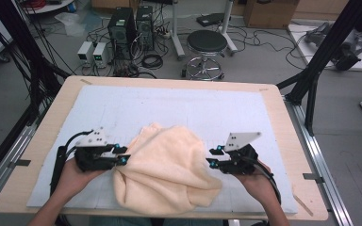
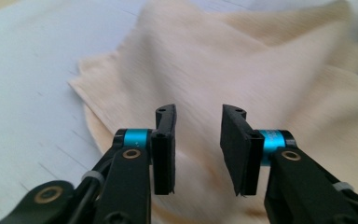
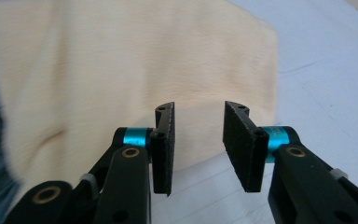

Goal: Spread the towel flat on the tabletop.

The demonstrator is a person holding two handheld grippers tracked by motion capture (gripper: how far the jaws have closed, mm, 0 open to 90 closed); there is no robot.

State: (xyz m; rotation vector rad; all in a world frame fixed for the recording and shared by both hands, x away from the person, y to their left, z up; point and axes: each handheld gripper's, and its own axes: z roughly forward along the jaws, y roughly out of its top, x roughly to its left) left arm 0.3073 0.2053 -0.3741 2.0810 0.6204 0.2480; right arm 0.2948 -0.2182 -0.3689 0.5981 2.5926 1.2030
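Note:
A crumpled cream towel (image 1: 167, 167) lies on the white mat (image 1: 169, 113), spilling toward the table's near edge. My left gripper (image 1: 122, 154) sits at the towel's left side, open, its jaws pointing at the cloth. In the left gripper view the towel (image 2: 242, 70) spreads beyond and beneath the open left gripper (image 2: 198, 149), with nothing pinched between the jaws. My right gripper (image 1: 211, 157) is at the towel's right side, open. In the right gripper view the towel (image 3: 121, 70) lies just ahead of the open right gripper (image 3: 198, 147), which hovers over bare mat.
The mat covers most of a wooden table (image 1: 47, 136). Beyond the table's far edge stand a black stool (image 1: 206, 44), computer towers (image 1: 122, 26) and tangled cables on the floor. Black frame posts (image 1: 327, 47) rise at the right.

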